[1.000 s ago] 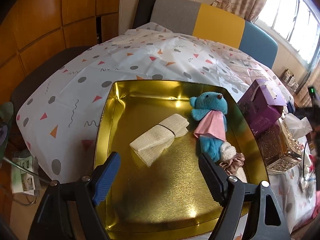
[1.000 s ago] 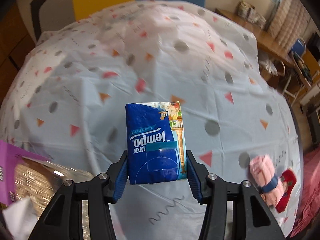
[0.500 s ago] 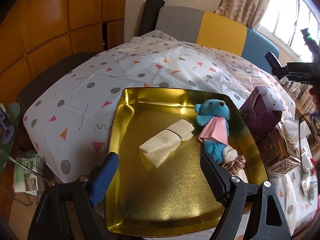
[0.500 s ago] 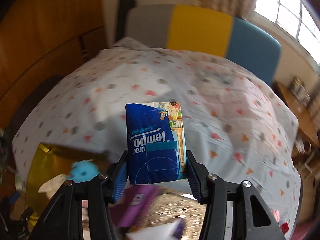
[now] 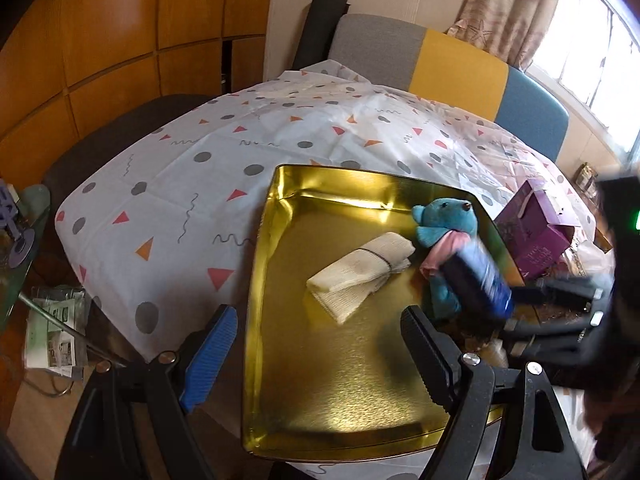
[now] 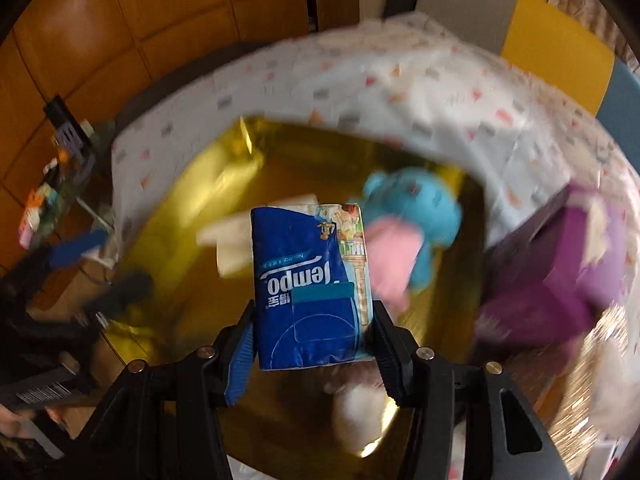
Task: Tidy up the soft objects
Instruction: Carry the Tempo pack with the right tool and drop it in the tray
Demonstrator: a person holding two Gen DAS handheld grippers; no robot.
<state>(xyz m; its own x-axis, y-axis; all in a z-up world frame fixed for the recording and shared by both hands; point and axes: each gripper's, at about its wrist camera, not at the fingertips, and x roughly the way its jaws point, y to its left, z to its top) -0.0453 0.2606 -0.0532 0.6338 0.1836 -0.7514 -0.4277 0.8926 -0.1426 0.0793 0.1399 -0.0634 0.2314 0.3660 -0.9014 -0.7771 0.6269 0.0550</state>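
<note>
A gold tray (image 5: 340,380) lies on the patterned tablecloth. In it are a folded cream cloth (image 5: 360,276) and a blue teddy bear (image 5: 444,224) with a pink scarf. My left gripper (image 5: 316,360) hangs open over the tray's near edge, nothing between its fingers. My right gripper (image 6: 312,344) is shut on a blue Tempo tissue pack (image 6: 310,284), held above the tray (image 6: 180,216) near the bear (image 6: 416,216). In the left wrist view the pack (image 5: 476,280) shows blurred in front of the bear.
A purple box (image 5: 536,228) and a glittery gold box stand right of the tray. A grey, yellow and blue chair back (image 5: 452,64) is behind the table. Wooden wall panels are at left. A small glass side table (image 5: 24,240) stands at the lower left.
My right gripper swung with the tissue pack from over the bare tablecloth to over the gold tray and now shows in the left wrist view. The left gripper drifted back slightly.
</note>
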